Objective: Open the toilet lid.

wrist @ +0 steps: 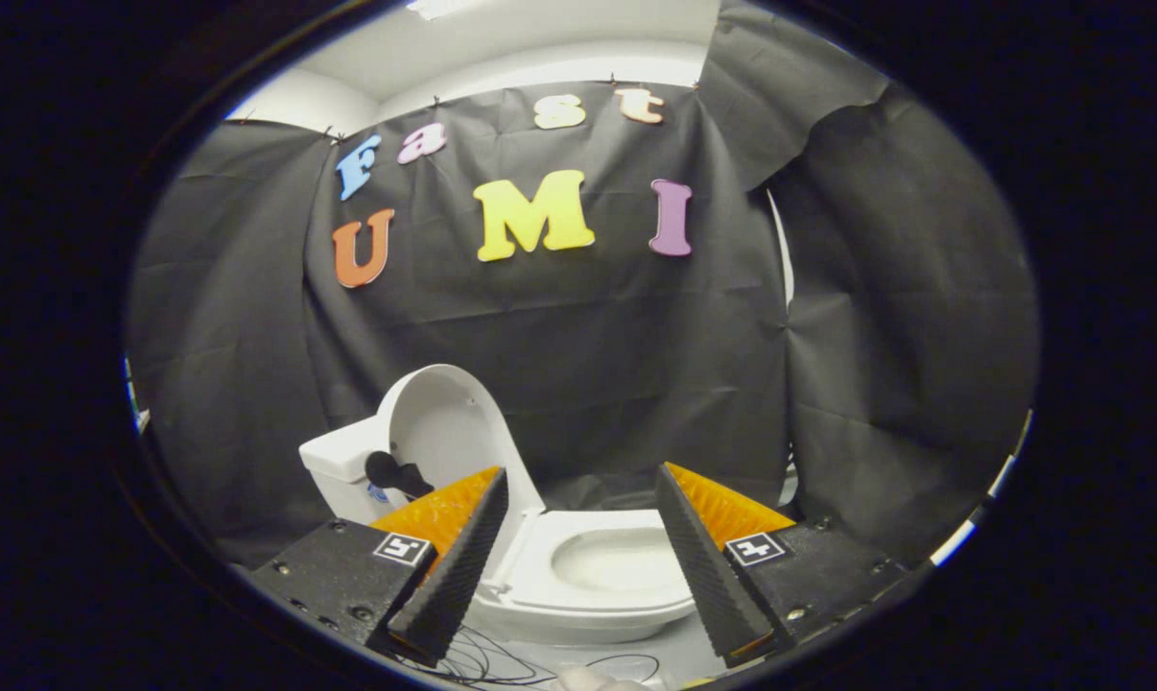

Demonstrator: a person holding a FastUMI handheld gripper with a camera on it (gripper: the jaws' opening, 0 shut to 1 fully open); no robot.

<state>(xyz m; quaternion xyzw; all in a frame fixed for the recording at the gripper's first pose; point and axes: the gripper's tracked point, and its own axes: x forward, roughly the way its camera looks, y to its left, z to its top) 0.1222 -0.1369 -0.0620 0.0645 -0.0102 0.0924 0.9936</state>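
Black cloth (pixel 578 365) is hanging all around the booth, closing it in behind and on both sides. Against it, the lid (pixel 444 422) is standing upright, leaning back toward the tank (pixel 341 470), its rim arching just above the left finger. Below it the seat (pixel 550 576) and bowl (pixel 617 561) are lying open, showing between the fingers and a little ahead of them. The gripper (pixel 581 494) is hovering with its fingers spread wide, touching nothing, free room lying between them over the bowl. Thin cables (pixel 502 665) are trailing on the floor (pixel 674 660) under the bowl's front edge.
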